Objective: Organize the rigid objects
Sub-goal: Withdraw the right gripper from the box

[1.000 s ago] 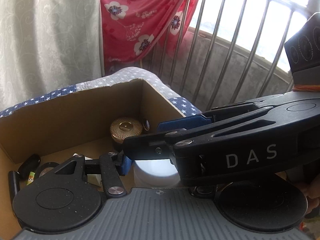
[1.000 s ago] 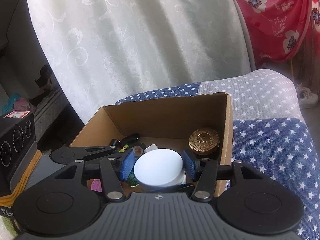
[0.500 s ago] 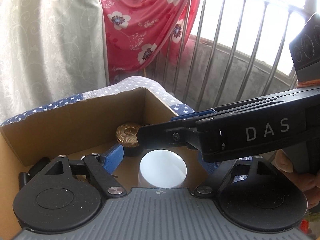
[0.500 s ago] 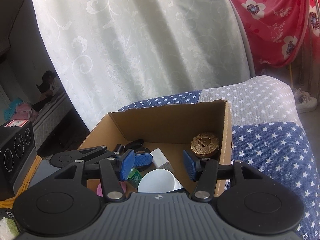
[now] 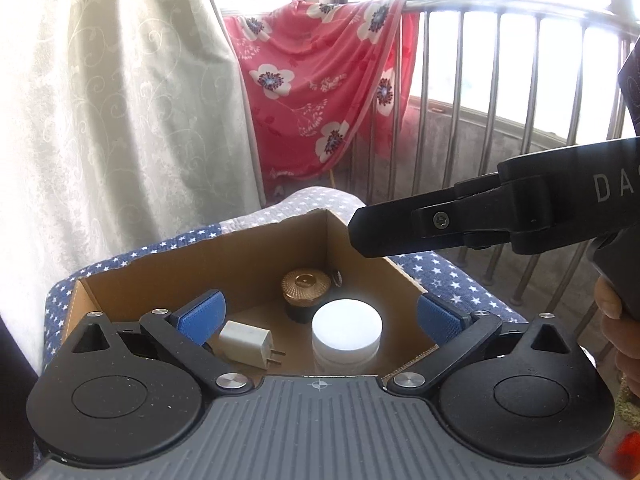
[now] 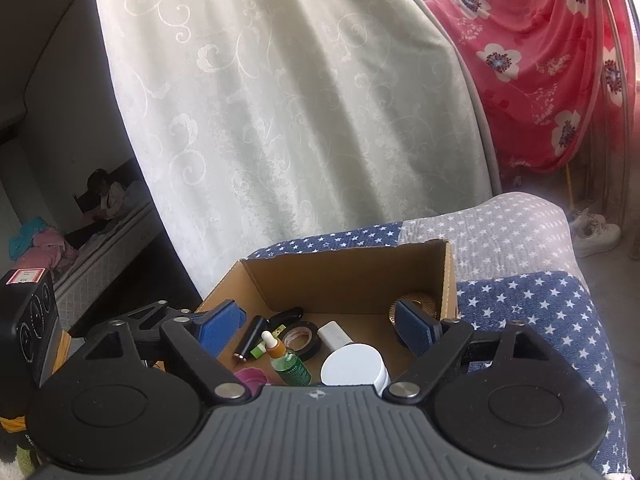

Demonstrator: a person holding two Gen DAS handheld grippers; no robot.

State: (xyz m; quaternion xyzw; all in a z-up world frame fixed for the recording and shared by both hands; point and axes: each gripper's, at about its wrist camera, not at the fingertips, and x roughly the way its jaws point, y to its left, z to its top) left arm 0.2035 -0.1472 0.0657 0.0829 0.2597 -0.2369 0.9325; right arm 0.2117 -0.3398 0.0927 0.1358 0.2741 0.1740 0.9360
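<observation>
A white round jar point(image 5: 346, 330) stands in the cardboard box point(image 5: 280, 252), beside a gold-lidded jar point(image 5: 306, 286) and a white charger point(image 5: 248, 342). My left gripper point(image 5: 320, 316) hangs above the box's near side, jaws still opening, pads clear of the jar. The right gripper's black arm point(image 5: 480, 220) crosses above the box's right corner. In the right wrist view my right gripper point(image 6: 316, 326) is also opening, with nothing pressed between its pads. Below it lie the white jar point(image 6: 352, 366), a green dropper bottle point(image 6: 290, 364), a black tape roll point(image 6: 302, 338) and the charger point(image 6: 334, 334).
The box point(image 6: 340, 276) sits on a star-patterned blue and grey cover point(image 6: 540, 304). A pale curtain point(image 6: 280, 100) hangs behind it, and a red floral cloth point(image 5: 320, 80) drapes over a metal railing point(image 5: 500, 100). White shoes point(image 6: 592, 232) lie on the floor at right. A black speaker-like box point(image 6: 28, 316) is at left.
Both grippers have opened wide and drawn back and upward from the box. The white jar, held between the right gripper's pads a second ago, now rests inside the box.
</observation>
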